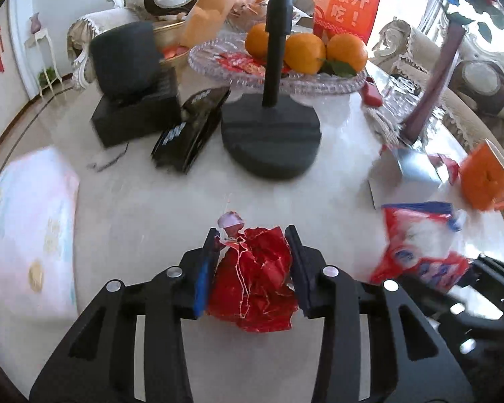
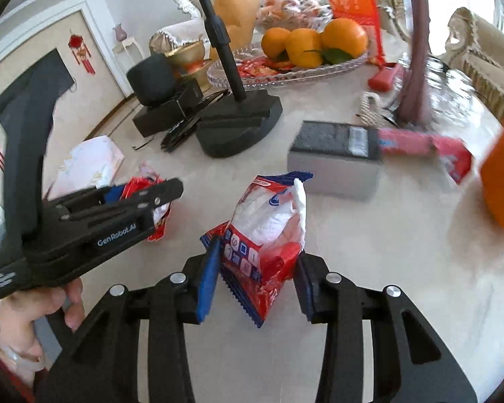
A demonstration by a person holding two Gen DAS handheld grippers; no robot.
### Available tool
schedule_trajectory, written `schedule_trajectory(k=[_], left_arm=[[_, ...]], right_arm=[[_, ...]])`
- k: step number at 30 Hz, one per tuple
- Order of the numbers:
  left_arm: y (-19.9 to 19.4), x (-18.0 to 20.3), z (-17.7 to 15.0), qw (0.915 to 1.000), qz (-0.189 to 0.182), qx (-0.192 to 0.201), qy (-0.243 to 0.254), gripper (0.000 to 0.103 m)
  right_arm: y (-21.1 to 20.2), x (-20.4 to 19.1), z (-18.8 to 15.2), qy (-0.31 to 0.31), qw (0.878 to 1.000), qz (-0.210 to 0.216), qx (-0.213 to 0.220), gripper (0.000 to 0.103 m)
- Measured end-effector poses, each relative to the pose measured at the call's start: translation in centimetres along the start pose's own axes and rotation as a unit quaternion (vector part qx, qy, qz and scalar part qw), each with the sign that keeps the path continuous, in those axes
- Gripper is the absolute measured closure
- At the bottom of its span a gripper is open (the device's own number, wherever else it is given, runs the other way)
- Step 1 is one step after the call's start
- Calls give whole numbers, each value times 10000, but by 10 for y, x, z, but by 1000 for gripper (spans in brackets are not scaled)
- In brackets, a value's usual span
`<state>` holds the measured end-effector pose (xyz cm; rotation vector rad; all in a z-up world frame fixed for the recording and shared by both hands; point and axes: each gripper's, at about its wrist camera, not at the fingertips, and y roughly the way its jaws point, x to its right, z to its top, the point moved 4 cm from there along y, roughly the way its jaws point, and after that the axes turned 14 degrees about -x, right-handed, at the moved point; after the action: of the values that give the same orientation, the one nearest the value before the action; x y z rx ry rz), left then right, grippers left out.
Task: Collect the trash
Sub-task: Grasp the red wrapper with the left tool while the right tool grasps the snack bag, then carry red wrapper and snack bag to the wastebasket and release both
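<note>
with the left hand-held gripper (image 1: pixel 253 262) clenched on the crumpled red wrapper (image 1: pixel 255 282) and the right hand-held gripper (image 2: pixel 255 280) pinching the red-and-blue snack bag (image 2: pixel 265 235), both trash pieces low over the desk (image 1: pixel 151 201), lift each straight up, keeping the squeeze firm.

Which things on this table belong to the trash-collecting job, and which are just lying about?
Part of the job:
- crumpled red wrapper, clamped in the left gripper
- red, white and blue snack bag, gripped by the right gripper

Just lying about:
- oranges on the glass tray
- black stand base
- grey box
</note>
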<state>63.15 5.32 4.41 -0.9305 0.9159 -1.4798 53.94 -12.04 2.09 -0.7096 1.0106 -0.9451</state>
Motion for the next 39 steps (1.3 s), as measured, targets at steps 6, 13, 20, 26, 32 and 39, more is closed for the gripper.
schedule_trajectory(k=[6,13,20,26,32,39], left_arm=[[-44,-2,-59,9984,-514,105,-212,63],[-137,17,-182,9928,-1071,459,-285,63],[-209,67,-366,9872,-1347,792,321,63],[-203,103,-506,9879,-1244,636,675,63],[-115,135,-574,9921,-942,-26,832,63],[-30,151,-607,9874,-694,-843,1147,63]], right_arm=[[-60,0,-67,3,9997,-7,262,65],[-150,-15,-213,48,9975,189,684,65],[-201,-34,-354,295,9949,470,843,65],[-187,-46,-454,496,9967,517,377,65],[-99,-23,-494,998,9925,272,-654,65],[-41,-2,-534,1217,9826,-57,-1400,65]])
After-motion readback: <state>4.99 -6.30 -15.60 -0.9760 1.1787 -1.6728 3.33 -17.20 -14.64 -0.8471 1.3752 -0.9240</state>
